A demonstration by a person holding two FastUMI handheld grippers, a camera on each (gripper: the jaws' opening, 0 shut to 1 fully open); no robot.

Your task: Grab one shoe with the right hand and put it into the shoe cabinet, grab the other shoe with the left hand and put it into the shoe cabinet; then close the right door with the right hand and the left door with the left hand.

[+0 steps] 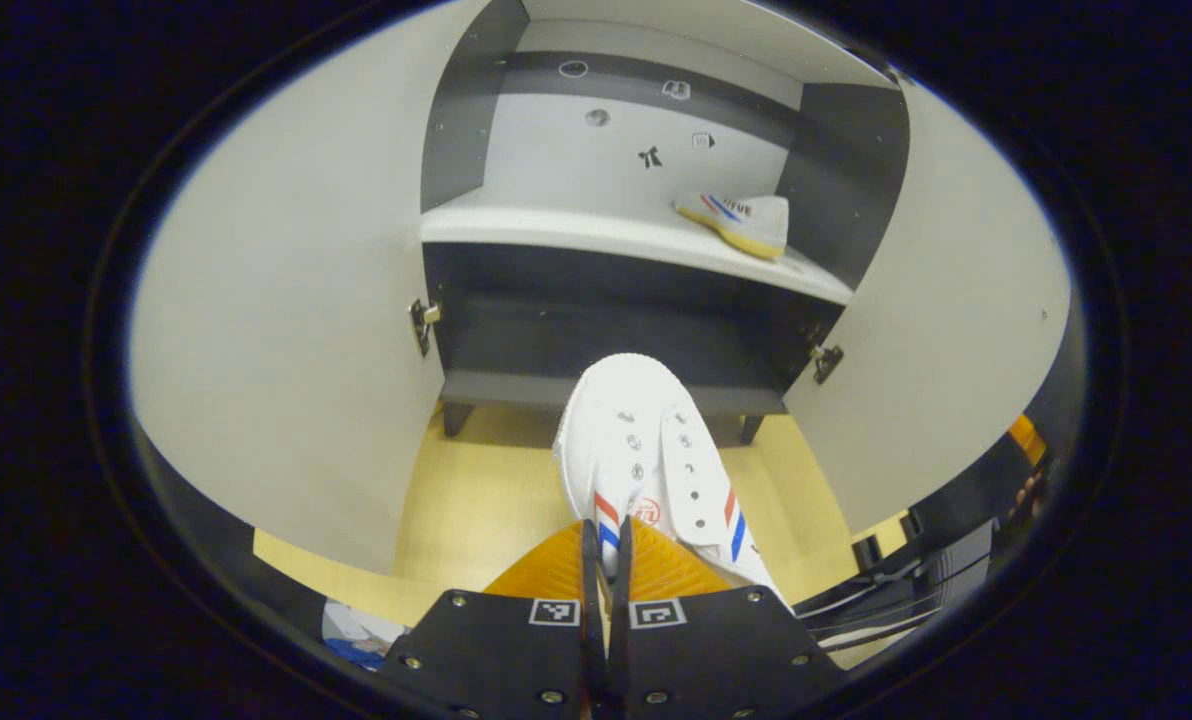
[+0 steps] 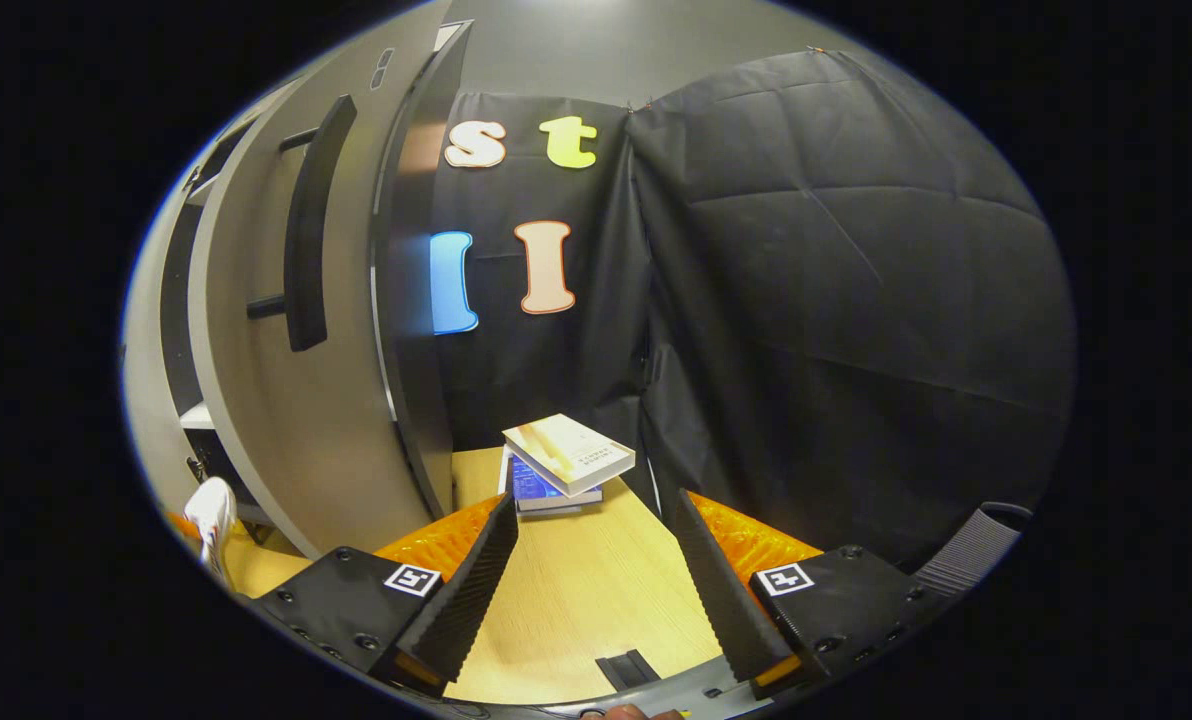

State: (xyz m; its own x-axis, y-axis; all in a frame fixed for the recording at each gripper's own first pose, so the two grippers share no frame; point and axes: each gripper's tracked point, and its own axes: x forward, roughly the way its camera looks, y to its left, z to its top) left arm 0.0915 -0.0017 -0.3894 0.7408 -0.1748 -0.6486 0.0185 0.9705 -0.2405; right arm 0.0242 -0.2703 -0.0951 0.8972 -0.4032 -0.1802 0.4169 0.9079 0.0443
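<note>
Now the shoe sits pinched between left gripper fingers (toe forward).

Blue lettering beside red and blue stripes on the side of the shoe on the shelf, too small to read. Round red emblem on the tongue of the held shoe, characters illegible. Printed line along the top book's cover, possibly a title, not legible. Square black-and-white markers on both gripper bodies.
</note>
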